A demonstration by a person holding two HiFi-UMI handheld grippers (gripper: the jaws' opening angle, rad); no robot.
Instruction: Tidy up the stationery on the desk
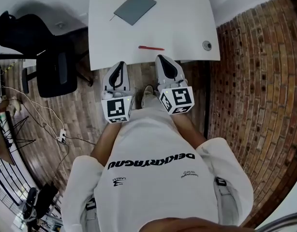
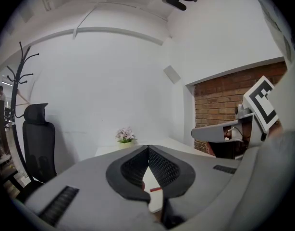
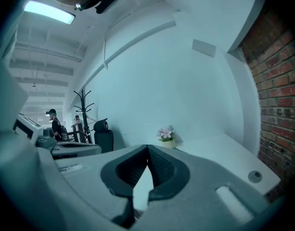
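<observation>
On the white desk [image 1: 187, 18] a red pen [image 1: 151, 48] lies near the front edge. A grey notebook [image 1: 135, 7] rests farther back, with a thin dark pen [image 1: 111, 17] by its left corner. My left gripper [image 1: 120, 64] and right gripper [image 1: 159, 57] hover side by side just short of the desk's front edge, both shut and holding nothing. In the left gripper view the shut left gripper [image 2: 148, 149] shows a bit of the red pen [image 2: 156, 189] through the gap below its tips. The right gripper [image 3: 147, 148] is shut over the desk edge.
A small potted flower [image 2: 125, 136] stands at the desk's far edge. A round cable grommet [image 1: 207, 45] sits at the desk's front right corner. A black office chair [image 1: 54, 66] stands left of the desk, a brick wall [image 1: 255, 81] to the right. Cables [image 1: 56, 129] lie on the wooden floor.
</observation>
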